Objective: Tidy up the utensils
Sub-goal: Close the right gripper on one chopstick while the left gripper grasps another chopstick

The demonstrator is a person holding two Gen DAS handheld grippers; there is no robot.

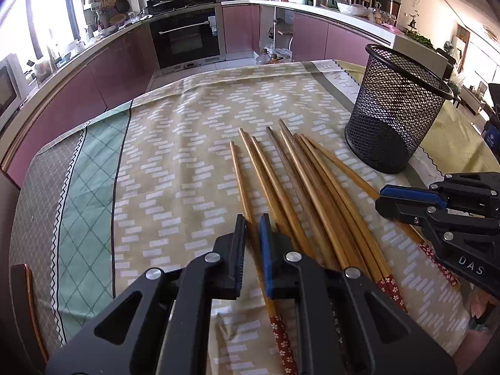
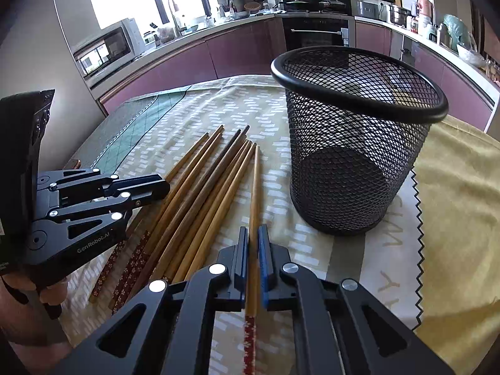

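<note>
Left wrist view: my left claw sits low over the near ends of the chopsticks, its jaws slightly apart with the leftmost chopstick lying in the gap; whether the pads touch it I cannot tell. The chopsticks lie fanned on the tablecloth, tips toward the far edge of the bench, red flowered handles toward the near edge. Left of the fan the cloth runs bare to the left edge of the bench, giving open room on that side. The mesh cup stands upright toward the far right corner, just beside the rightmost tips but apart from them. My right claw enters from the right, low over the outermost chopstick.

Right wrist view: my right claw has its jaws narrowly apart around the rightmost chopstick, which is split off from the rest of the fan; contact with the pads is not certain. My left claw reaches in from the left edge over the bundle's handles.

Beyond the far edge of the bench stand purple cabinets and a built-in oven.

Only the right wrist view shows the microwave and a yellow cloth under the patterned one along the right edge.
</note>
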